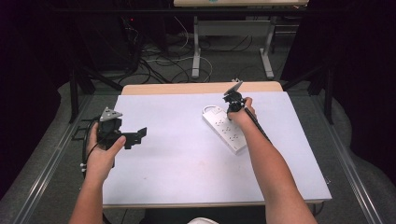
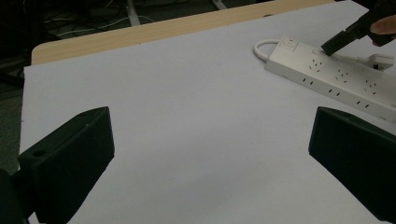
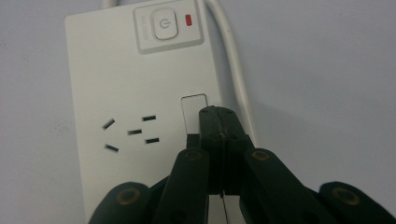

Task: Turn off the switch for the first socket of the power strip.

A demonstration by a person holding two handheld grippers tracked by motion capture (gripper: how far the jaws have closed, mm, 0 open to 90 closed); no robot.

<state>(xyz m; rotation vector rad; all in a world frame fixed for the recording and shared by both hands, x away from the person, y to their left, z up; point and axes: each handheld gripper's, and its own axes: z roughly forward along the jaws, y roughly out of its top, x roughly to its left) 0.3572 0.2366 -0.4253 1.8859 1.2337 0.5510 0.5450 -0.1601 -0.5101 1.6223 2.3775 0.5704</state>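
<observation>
A white power strip (image 1: pixel 225 129) lies slantwise on the white table sheet (image 1: pixel 187 154), right of centre. My right gripper (image 1: pixel 232 108) points down at its far end. In the right gripper view the jaws are shut, and the gripper (image 3: pixel 219 122) touches the power strip (image 3: pixel 126 93) beside a small rectangular slot (image 3: pixel 194 112), below the power button (image 3: pixel 166 25) and a red light (image 3: pixel 188 19). I see nothing between these jaws. My left gripper (image 1: pixel 138 135) is held over the sheet's left edge with its jaws wide apart and empty. In its own view the left gripper (image 2: pixel 210 163) faces the power strip (image 2: pixel 336 79) and the right gripper (image 2: pixel 329 48).
The strip's white cable (image 3: pixel 233 70) loops off its far end. A small white plug-like piece (image 2: pixel 380 60) lies on the strip further along. Wooden table edge (image 1: pixel 201 87) at the back; beyond it, floor cables and another table's legs (image 1: pixel 196 51).
</observation>
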